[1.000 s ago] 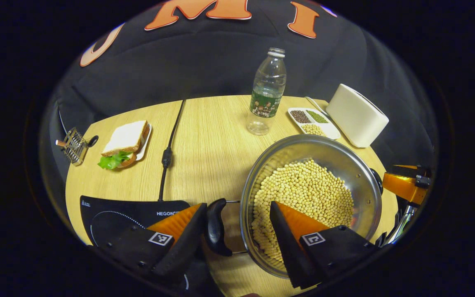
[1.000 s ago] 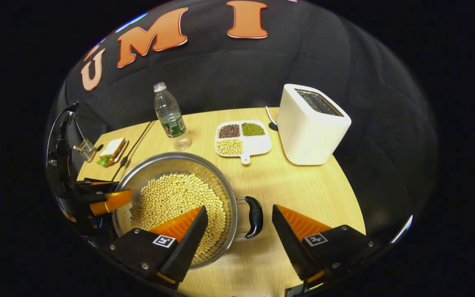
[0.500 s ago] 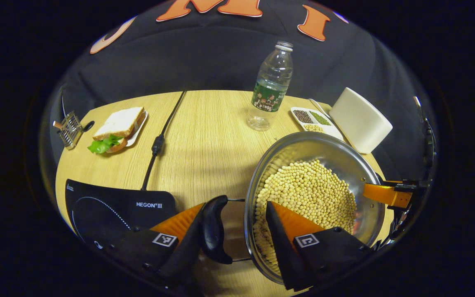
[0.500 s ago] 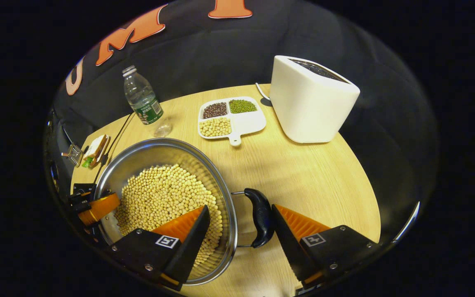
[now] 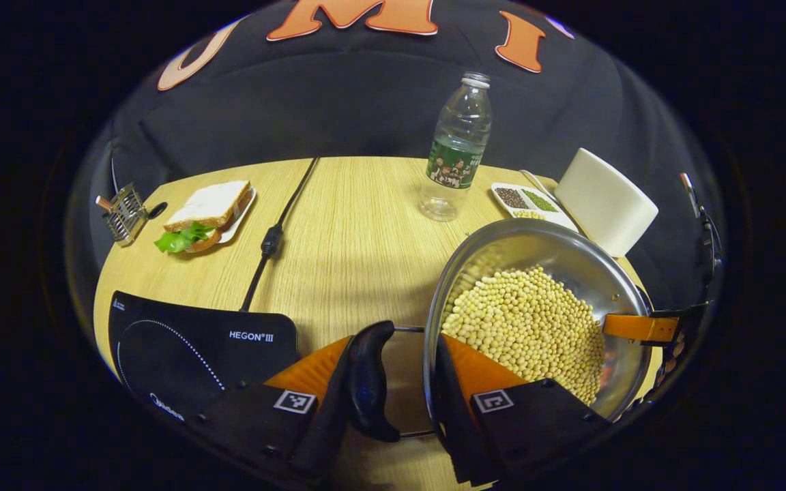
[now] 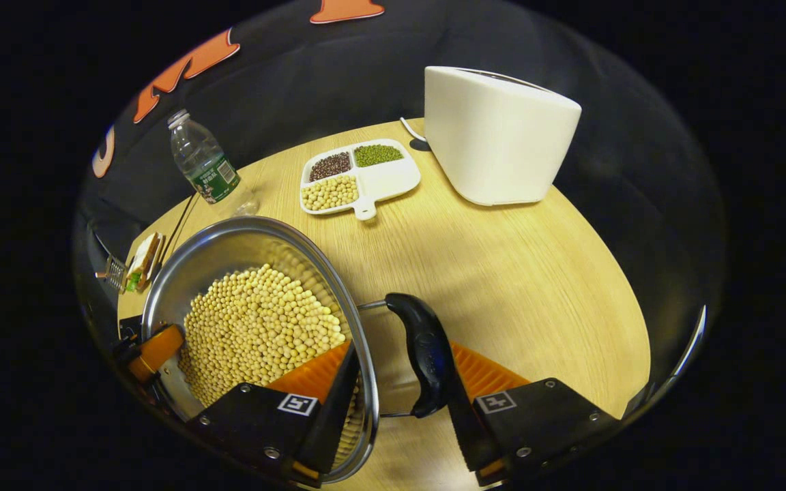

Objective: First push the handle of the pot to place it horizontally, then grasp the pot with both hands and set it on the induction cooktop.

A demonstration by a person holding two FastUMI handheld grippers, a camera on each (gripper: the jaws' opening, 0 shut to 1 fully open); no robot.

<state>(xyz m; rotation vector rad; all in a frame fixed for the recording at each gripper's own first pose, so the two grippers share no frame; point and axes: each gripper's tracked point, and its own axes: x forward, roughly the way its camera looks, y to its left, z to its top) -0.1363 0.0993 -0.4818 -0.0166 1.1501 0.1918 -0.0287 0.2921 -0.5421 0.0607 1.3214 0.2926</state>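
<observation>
1. The left tool straddles the pot's near side at the lower centre of the left gripper view. One finger lies outside the black handle; the other reaches over the rim onto the soybeans. Its jaws look drawn in narrow around handle and rim together. I judge this a clamp, but I cannot tell whether both fingers truly press.

2. The right tool sits likewise at the lower centre of the right gripper view. One finger is inside the pot wall, the other against the outer side of the opposite handle. The gap is narrow, and firm contact on the inner side is unclear.

3. Gripping both handles from opposite sides suits a wide, loaded vessel. The weight is shared and the pot is kept level, so the beans should not spill.

4. The pot is a shallow steel pan with a bright rolled rim, heaped with pale round beans. It fills the lower right of the left gripper view, on or just above the wooden counter; which, I cannot tell.

5. The induction cooktop, a flat black slab, lies at the lower left, just beside the pot and not yet under it.
</observation>
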